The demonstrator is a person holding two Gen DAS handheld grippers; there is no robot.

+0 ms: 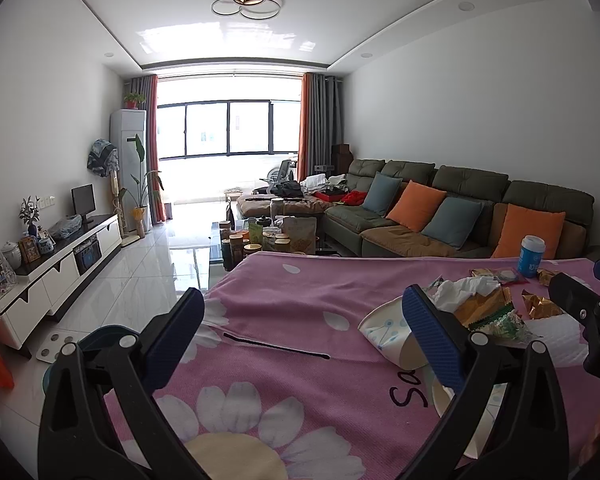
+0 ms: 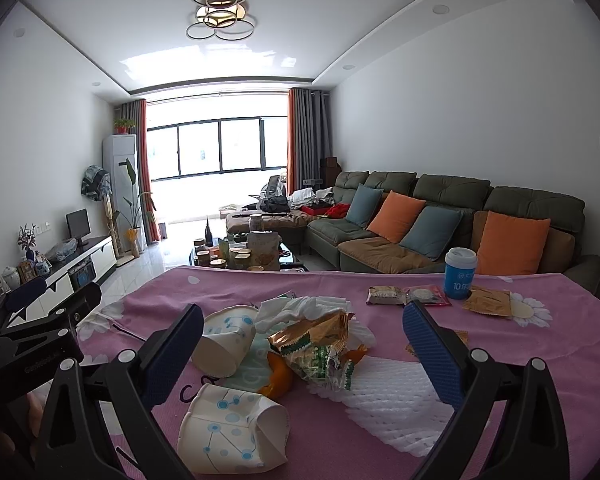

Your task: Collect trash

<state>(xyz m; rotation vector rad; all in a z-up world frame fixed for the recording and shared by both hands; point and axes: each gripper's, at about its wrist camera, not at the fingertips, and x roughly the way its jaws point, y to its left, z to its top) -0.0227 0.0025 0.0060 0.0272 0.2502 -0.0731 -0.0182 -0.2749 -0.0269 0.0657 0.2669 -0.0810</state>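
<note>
**Trash heaped on the pink cloth, both grippers wide**

The left gripper hangs spread and empty over the pink flowered cloth. Just right of it lie crushed paper cups, white tissue and a gold snack wrapper; the right gripper gapes around them, holding nothing. Farther right stands a blue cup.

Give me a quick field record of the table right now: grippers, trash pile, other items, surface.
left gripper: open, empty, over cloth left of pile
right gripper: open, empty, pile between its fingers
trash pile: two crushed paper cups, white tissue, snack wrapper, orange peel, white foam net
farther back: blue cup, three flat packets
surface: pink floral cloth
</note>
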